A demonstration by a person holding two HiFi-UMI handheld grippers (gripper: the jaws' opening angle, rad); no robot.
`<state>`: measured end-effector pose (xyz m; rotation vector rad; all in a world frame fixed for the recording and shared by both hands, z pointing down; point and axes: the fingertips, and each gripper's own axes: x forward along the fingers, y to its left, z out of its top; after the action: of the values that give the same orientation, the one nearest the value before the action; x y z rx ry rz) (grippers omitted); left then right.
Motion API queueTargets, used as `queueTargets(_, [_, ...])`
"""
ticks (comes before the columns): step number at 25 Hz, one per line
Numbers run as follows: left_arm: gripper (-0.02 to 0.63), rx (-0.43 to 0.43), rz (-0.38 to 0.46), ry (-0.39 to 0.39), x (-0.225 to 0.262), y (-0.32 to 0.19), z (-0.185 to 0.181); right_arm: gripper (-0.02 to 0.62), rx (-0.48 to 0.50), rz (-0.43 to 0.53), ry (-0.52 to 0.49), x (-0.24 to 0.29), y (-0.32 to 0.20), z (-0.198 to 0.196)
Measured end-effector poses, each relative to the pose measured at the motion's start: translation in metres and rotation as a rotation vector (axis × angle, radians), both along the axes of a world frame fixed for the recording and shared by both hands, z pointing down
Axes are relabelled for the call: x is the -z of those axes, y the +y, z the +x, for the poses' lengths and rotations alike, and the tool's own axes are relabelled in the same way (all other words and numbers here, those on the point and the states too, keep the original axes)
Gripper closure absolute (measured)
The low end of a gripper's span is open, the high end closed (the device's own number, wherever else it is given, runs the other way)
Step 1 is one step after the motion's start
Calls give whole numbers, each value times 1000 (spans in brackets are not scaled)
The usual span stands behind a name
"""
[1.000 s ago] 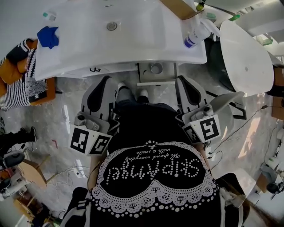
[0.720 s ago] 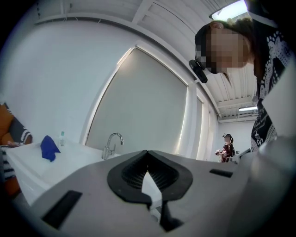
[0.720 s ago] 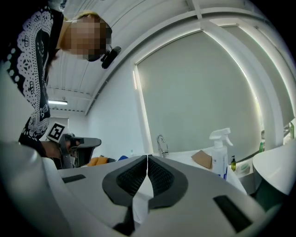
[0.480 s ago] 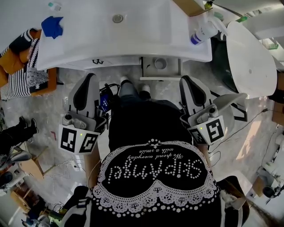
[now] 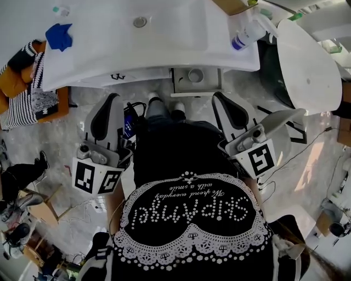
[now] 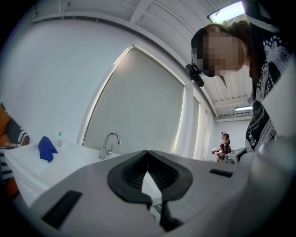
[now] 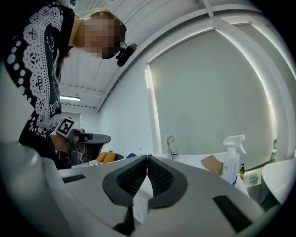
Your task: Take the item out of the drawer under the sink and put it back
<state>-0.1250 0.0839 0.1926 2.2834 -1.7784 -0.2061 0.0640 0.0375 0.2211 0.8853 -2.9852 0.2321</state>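
Under the white sink [image 5: 164, 55] a small drawer [image 5: 178, 88] stands pulled out, with a round grey item [image 5: 196, 75] lying in it. My left gripper [image 5: 112, 99] is held level at the person's left side, short of the sink front, its jaws shut with nothing between them. My right gripper [image 5: 221, 97] is at the right side, just below and right of the drawer, also shut and empty. In the left gripper view the left gripper [image 6: 147, 152] points at the basin; in the right gripper view the right gripper [image 7: 147, 158] does the same.
A blue cloth [image 5: 58, 35] lies on the sink's left part, a spray bottle [image 5: 241, 39] and a cardboard box [image 5: 227, 6] on its right. A white rounded fixture [image 5: 307, 60] stands to the right. An orange stool with striped fabric [image 5: 27, 90] is at the left. The faucet [image 6: 110, 141] rises behind the basin.
My left gripper has drifted a little to the left, away from the body. The right gripper's tip has swung slightly left toward the drawer. Both stay shut and the drawer stays out.
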Motion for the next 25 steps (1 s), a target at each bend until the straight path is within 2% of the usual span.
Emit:
queueTargets(6, [601,-34,-3,36,-4,-7,15,577,4,-14,34,-6,1,-5])
queueTargets(9, [601,-98,-9,54,-8,-12,42,577,-5,-32,32,-8,-1,-4])
queueTargets(14, [601,-197,-30,32,-14,-14,77,577,-21,-50,37,-12,-3,-1])
queueTargets(25, [601,-219,-39,31,-12,-18,87,578,-49,-62,6,-10,-9,4])
